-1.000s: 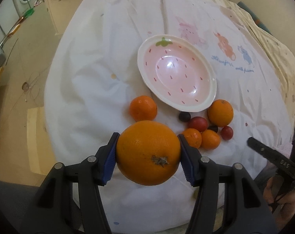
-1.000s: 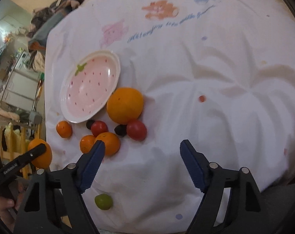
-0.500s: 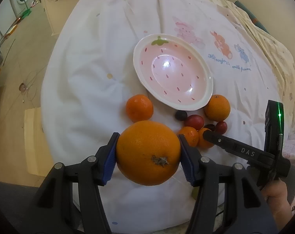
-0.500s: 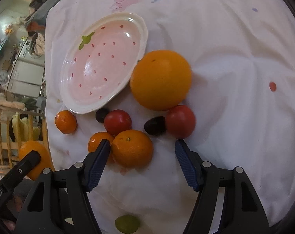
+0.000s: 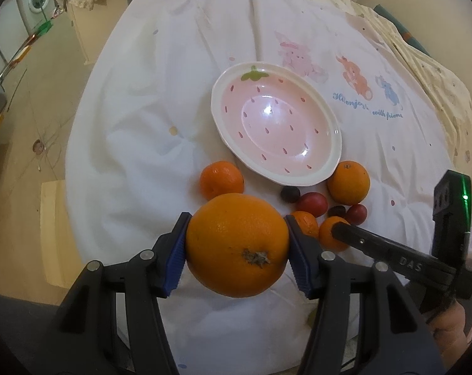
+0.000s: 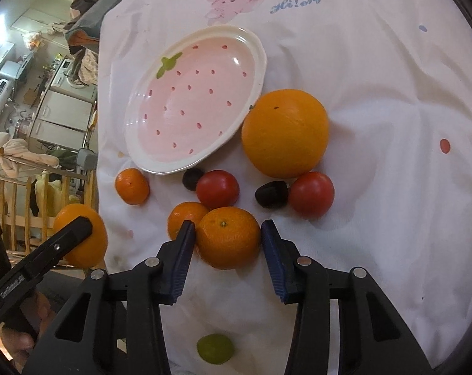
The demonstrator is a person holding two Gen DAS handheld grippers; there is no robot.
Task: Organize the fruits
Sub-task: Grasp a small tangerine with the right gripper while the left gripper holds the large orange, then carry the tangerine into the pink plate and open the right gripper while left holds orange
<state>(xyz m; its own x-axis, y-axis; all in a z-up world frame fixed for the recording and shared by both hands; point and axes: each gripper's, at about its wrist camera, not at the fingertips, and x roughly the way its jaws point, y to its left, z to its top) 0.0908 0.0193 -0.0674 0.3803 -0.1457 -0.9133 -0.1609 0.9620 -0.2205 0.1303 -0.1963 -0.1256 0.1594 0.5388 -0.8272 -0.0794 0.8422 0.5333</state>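
My left gripper (image 5: pixel 237 245) is shut on a large orange (image 5: pixel 237 245) and holds it above the cloth, near the pink strawberry plate (image 5: pixel 226 93), which has nothing in it. My right gripper (image 6: pixel 226 240) has its jaws on both sides of a tangerine (image 6: pixel 228 237) lying on the cloth; the left pad touches it and a narrow gap shows at the right pad. Another large orange (image 6: pixel 284 132) sits beside the plate (image 6: pixel 136 143). Two red tomatoes (image 6: pixel 217 189), two dark grapes (image 6: pixel 271 198) and two more tangerines (image 6: pixel 132 186) lie close by.
A green grape (image 6: pixel 215 348) lies near the cloth's front edge. The white printed cloth (image 5: pixel 161 93) is wrinkled and drops off at the left to the floor (image 5: pixel 23 118). A wooden rail (image 6: pixel 14 218) stands beyond that edge.
My right gripper has moved forward and down to the fruit cluster and its jaws have narrowed around the tangerine. My left gripper still holds the large orange, almost unmoved.
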